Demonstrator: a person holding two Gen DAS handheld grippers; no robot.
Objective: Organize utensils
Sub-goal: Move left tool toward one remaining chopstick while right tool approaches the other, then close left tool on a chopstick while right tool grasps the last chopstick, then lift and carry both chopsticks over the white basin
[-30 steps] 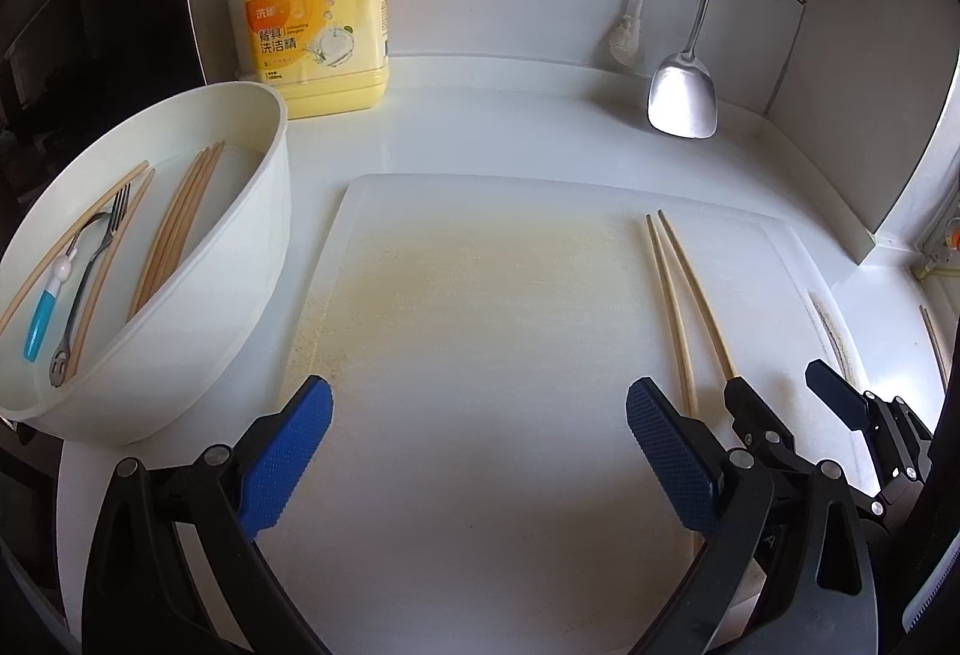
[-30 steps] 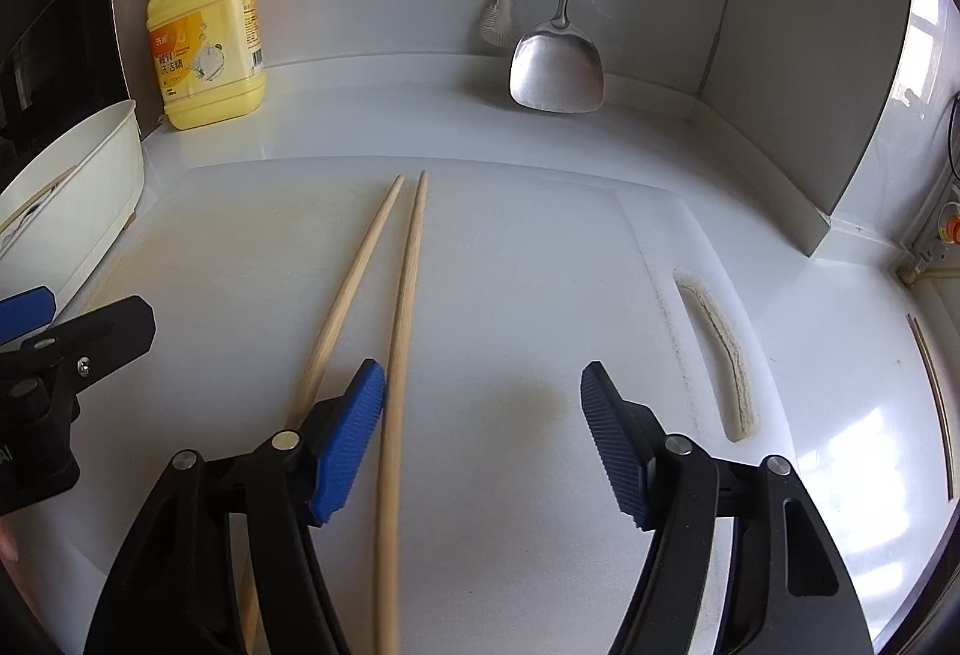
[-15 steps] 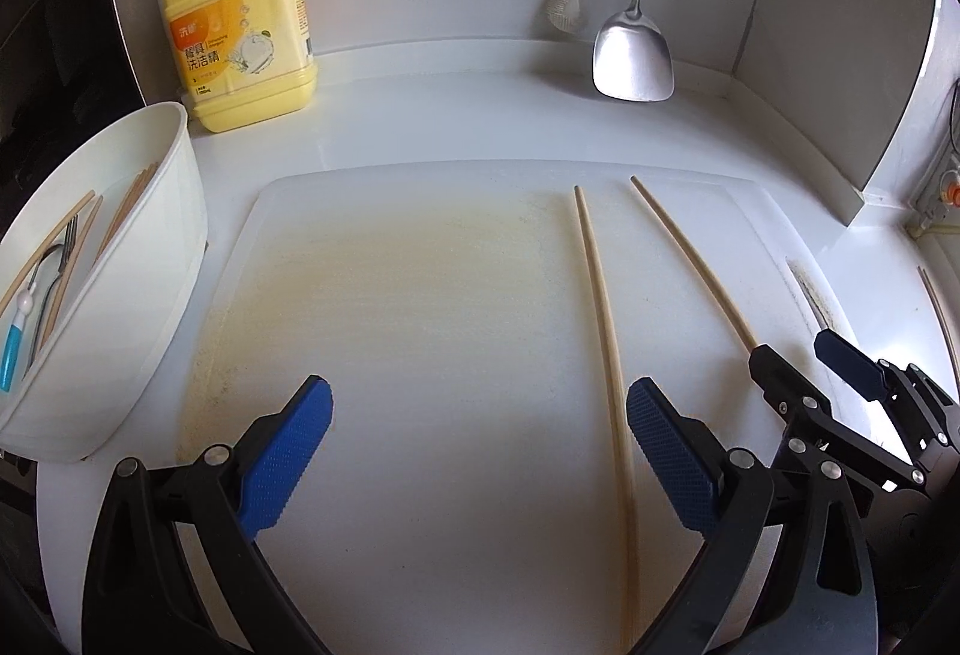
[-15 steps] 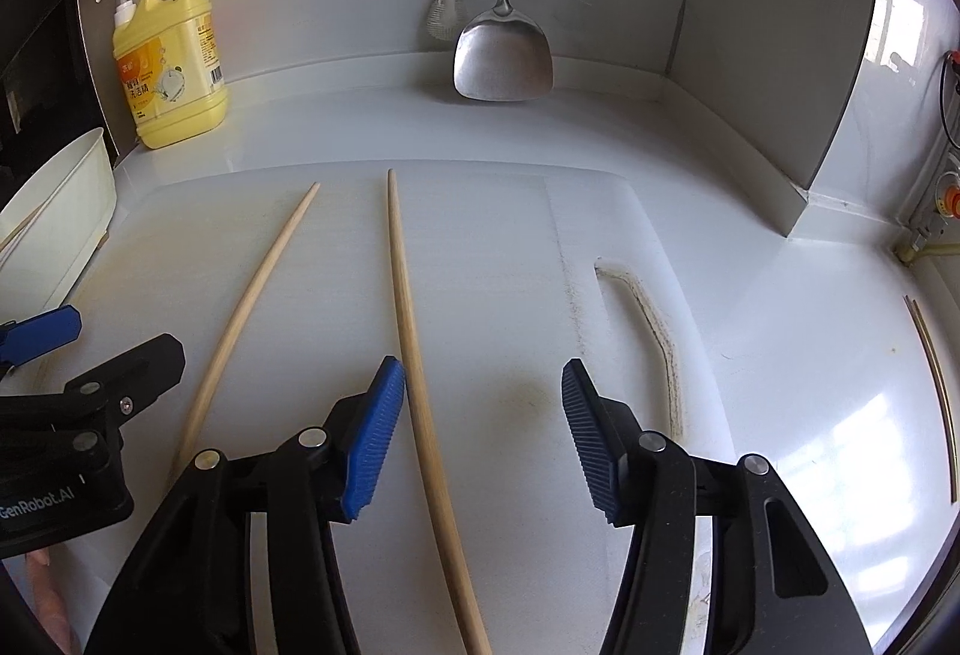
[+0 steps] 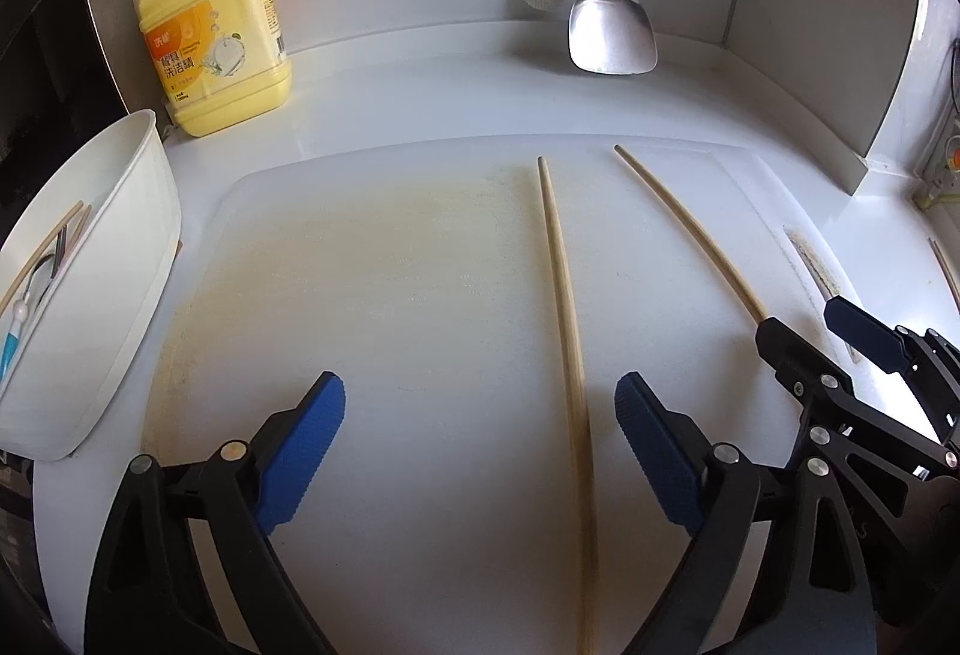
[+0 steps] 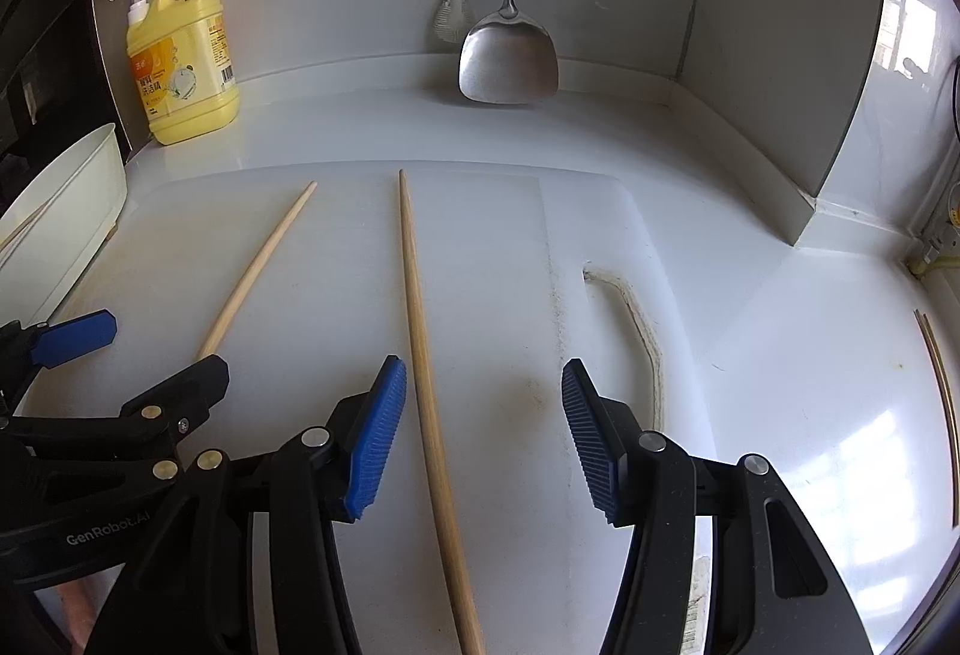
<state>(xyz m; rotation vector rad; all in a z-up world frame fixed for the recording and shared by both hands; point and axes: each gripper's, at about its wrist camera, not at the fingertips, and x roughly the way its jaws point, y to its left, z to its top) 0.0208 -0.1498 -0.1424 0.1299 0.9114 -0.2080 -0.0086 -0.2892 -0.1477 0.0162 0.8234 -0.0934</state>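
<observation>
White plastic, the deep round tub stands at the far left on the counter, and it holds several wooden sticks and a blue-handled utensil; less of its inside shows than one second ago. Behind it stands the yellow dish-soap jug with a pump, near the back wall.

The left gripper hovers low over the stained white cutting board with its blue pads wide apart and nothing between them except the board and the near part of one stick. That stick, the left wooden chopstick, lies flat on the board and runs just inside the right pad. One second ago the two sticks lay close together, almost touching; now they are clearly apart, wider at the near end.

The right wooden chopstick lies between the fingers of the right gripper, closer to its left pad, and I cannot tell if it touches. This gripper is also spread wide and holds nothing.

Farther right, the steel spatula hangs on the wall, its blade just above the counter. At the far right edge of the counter lies another thin pair of sticks.
</observation>
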